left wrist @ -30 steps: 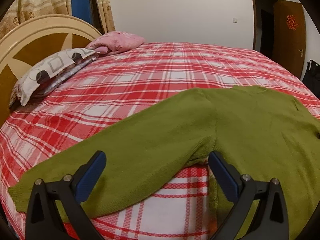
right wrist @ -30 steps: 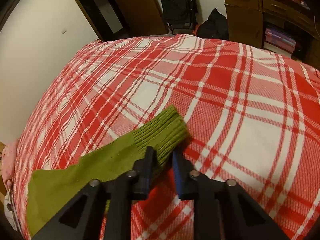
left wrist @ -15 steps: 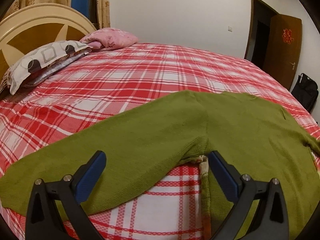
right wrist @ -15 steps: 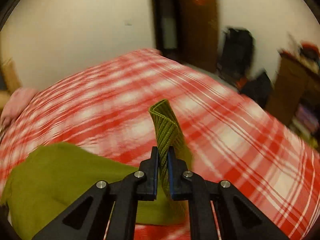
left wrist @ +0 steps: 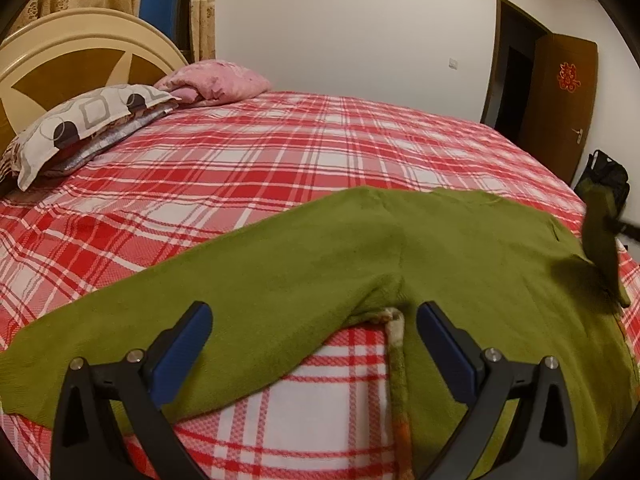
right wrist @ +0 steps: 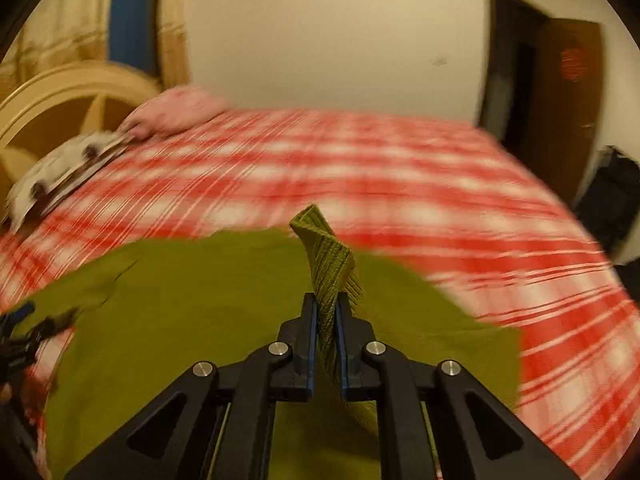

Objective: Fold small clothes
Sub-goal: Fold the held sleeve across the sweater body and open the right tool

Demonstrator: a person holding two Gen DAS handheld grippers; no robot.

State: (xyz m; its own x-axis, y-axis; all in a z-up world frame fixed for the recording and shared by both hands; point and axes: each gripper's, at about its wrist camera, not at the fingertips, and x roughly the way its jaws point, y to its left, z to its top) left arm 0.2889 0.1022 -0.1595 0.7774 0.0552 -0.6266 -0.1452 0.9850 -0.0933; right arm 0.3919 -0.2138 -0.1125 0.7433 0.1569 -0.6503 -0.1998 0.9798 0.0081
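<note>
Sleeve-folding step: right gripper [right wrist: 326, 320] clamps the ribbed cuff [right wrist: 326, 256] of the olive-green knitted sweater [left wrist: 360, 248] above its body. Left gripper [left wrist: 312, 344] hovers wide, empty. Next: lay the cuff flat and release.

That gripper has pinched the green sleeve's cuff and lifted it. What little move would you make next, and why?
Probably lower the ribbed cuff onto the green sweater body and let go. The right gripper is shut on the cuff, raised above the spread body. The left gripper hangs open near the other armpit, holding nothing.
</note>
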